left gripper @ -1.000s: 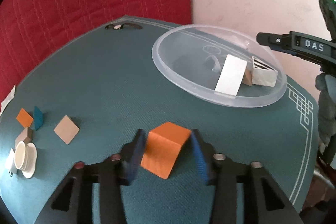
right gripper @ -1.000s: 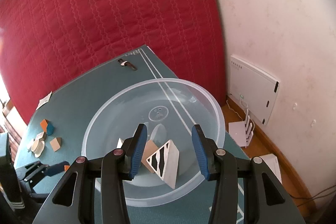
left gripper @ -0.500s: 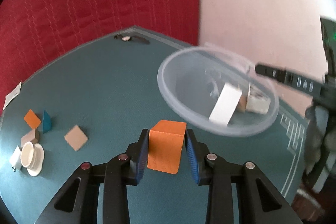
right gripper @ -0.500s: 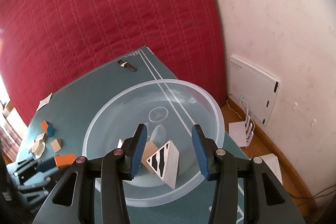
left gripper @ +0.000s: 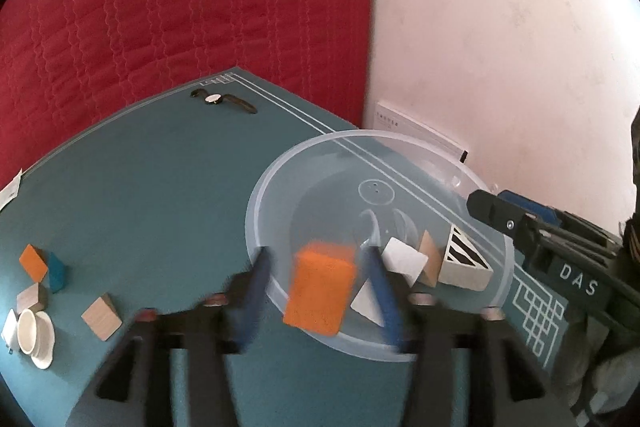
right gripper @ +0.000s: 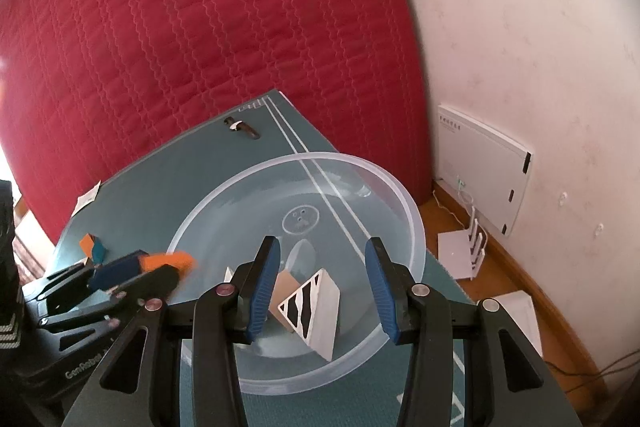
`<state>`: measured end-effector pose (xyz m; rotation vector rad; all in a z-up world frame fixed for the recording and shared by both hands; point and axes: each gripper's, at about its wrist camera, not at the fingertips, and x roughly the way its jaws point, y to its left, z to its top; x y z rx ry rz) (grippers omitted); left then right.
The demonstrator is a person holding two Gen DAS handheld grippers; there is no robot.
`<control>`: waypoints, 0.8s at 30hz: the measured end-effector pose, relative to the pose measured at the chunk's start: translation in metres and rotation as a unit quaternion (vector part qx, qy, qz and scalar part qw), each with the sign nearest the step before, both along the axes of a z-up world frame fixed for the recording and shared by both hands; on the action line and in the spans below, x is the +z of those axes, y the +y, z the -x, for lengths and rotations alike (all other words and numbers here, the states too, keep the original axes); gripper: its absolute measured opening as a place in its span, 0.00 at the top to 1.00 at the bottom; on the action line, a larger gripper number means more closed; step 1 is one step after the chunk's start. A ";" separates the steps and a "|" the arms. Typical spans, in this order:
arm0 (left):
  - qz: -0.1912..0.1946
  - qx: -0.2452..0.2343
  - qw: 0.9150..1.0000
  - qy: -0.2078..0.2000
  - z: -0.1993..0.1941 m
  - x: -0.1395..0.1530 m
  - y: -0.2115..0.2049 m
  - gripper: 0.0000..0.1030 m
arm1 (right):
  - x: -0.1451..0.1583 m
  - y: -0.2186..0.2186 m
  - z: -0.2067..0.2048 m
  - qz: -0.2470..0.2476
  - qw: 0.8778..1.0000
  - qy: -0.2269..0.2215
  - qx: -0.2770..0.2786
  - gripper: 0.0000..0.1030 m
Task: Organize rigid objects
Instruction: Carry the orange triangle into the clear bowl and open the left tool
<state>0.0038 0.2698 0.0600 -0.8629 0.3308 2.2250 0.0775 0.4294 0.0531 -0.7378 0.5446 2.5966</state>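
Orange block (left gripper: 320, 289) long axis upright, tilted, left hand-held gripper (left gripper: 320, 291) just opened around it

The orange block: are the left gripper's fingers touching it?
Apart. In the left wrist view the orange block sits between the just-opened fingers with visible gaps either side.

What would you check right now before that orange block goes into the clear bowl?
1. Orange block over the clear bowl, not the mat: ok, at its near rim.
2. Left tool letting go: ok, jaws have just been opening, gaps show beside the block.
3. Free floor in the bowl: ok, far half bare.
4. Striped wedge clear of the drop: cannot tell.
5. Right tool out of the way: not ok, it hangs over the bowl.
6. Blocks left on the mat: not ok, several remain.
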 end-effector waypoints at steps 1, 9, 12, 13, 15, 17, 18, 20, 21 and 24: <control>-0.001 0.002 1.000 0.004 -0.001 0.000 -0.002 0.35 | 0.000 0.000 0.000 0.000 1.000 0.000 0.000 0.55; 0.011 0.026 1.000 0.003 0.006 -0.006 -0.014 0.32 | 0.000 0.000 0.000 -0.002 1.000 0.000 0.001 0.55; 0.015 0.038 0.999 0.006 0.006 -0.008 -0.020 0.20 | -0.001 -0.001 0.000 -0.004 1.000 -0.001 0.002 0.55; 0.015 0.041 0.999 0.008 0.005 -0.008 -0.022 0.15 | -0.001 -0.002 0.000 -0.005 1.000 -0.002 0.003 0.55; 0.013 0.049 0.999 0.010 0.004 -0.008 -0.026 0.08 | -0.003 -0.003 -0.001 -0.006 1.000 -0.003 0.003 0.55; 0.012 0.059 0.998 0.015 0.004 -0.008 -0.030 0.04 | -0.004 -0.005 -0.002 -0.008 1.000 -0.004 0.004 0.55; 0.013 0.062 0.998 0.017 0.004 -0.008 -0.031 0.03 | -0.004 -0.006 -0.002 -0.009 1.000 -0.005 0.004 0.55; 0.016 0.068 0.997 0.024 0.003 -0.008 -0.035 0.02 | -0.005 -0.008 -0.002 -0.013 1.000 -0.006 0.005 0.55; 0.018 0.069 0.997 0.026 0.003 -0.008 -0.036 0.02 | -0.004 -0.009 -0.002 -0.015 1.000 -0.006 0.005 0.55; 0.020 0.076 0.996 0.031 0.003 -0.008 -0.042 0.02 | -0.004 -0.012 -0.001 -0.020 1.000 -0.007 0.007 0.55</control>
